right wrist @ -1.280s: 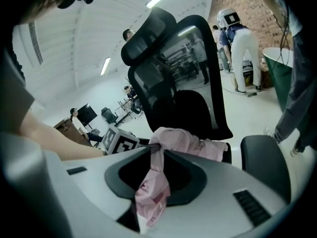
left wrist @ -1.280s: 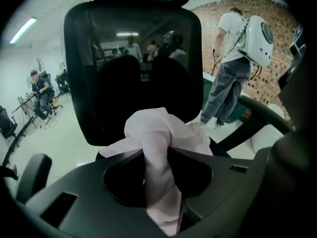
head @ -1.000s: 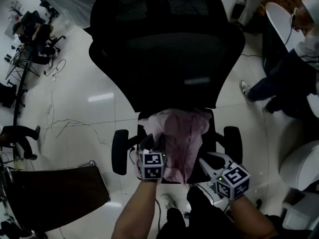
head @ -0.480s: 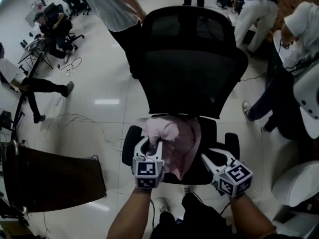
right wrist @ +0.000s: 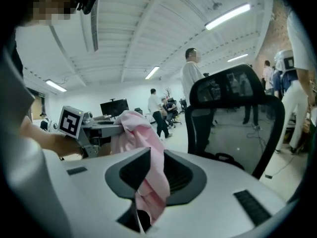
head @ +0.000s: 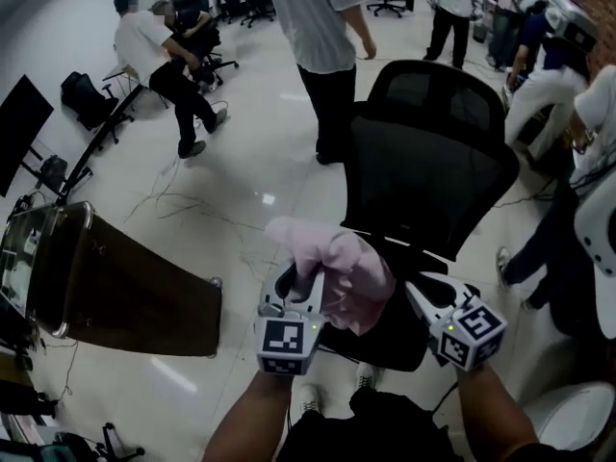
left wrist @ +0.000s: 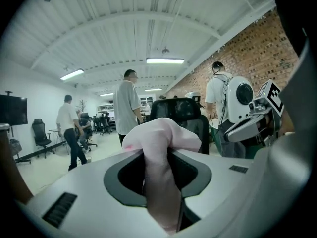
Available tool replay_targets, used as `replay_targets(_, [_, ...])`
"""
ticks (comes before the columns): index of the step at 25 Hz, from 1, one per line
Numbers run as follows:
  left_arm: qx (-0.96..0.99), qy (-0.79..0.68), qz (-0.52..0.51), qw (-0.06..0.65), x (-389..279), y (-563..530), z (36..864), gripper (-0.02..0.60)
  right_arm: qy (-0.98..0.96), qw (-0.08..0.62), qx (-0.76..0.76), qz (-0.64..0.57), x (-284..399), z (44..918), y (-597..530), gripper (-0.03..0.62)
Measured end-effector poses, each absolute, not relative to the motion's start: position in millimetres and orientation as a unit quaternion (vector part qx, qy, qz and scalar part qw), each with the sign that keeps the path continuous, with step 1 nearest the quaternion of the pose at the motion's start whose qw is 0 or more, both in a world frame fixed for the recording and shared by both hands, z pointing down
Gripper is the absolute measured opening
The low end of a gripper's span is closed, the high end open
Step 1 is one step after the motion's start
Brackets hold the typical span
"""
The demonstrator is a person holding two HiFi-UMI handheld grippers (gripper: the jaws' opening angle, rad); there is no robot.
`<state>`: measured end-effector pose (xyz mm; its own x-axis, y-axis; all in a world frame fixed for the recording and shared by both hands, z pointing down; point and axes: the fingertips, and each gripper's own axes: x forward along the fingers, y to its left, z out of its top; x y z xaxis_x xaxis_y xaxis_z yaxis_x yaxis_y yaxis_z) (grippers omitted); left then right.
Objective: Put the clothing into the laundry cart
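- Pink garment (head: 332,269): it is held in the air between the two grippers, in front of the backrest of a black mesh office chair (head: 438,162) and above its seat.
- Laundry cart (head: 125,301): a dark brown bag on a metal rim is seen on the left of the head view, well apart from the garment. Only bare white floor lies between the cart and the left gripper.
- The office chair stands directly behind the garment. One armrest is seen just beside the right gripper.
- A standing person (head: 322,27) in a light shirt is located behind the chair. A seated person (head: 154,56) is further back on the left, and more people are seen along the right edge.
- Loose cables (head: 192,205) lie on the floor beyond the cart. A dark monitor (head: 19,128) stands at the far left.
- Left gripper (head: 300,285): its jaws are clamped on a thick fold of the garment. The fold bulges up over the jaw tips and runs down through the gap.
- Right gripper (head: 416,295): its jaws are closed on a thinner, wrinkled strip of the same garment, which hangs down into the gap.
- The garment is pale pink, soft and bunched into a rounded lump. A loose fold droops between the grippers.
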<state>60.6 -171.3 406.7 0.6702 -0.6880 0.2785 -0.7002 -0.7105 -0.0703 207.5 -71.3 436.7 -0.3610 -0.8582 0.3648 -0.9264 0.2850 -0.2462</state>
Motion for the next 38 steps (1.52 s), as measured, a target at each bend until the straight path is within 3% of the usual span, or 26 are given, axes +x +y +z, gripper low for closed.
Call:
replay_targets(9, [0.873, -0.477, 0.098, -0.003, -49, -166, 321, 0.121, -0.866, 0.058, 0.479, 0.133, 128, 342, -121, 0.109])
replay_targets(21, [0.809, -0.580, 0.097, -0.018, -224, -126, 255, 0.121, -0.928, 0.042, 0.362, 0.083, -40, 270, -134, 0.109])
replay_targets(38, [0.733, -0.673, 0.089, -0.048, -470, -55, 182, 0.121, -0.966, 0.026, 0.255, 0.043, -279, 235, -93, 0.107])
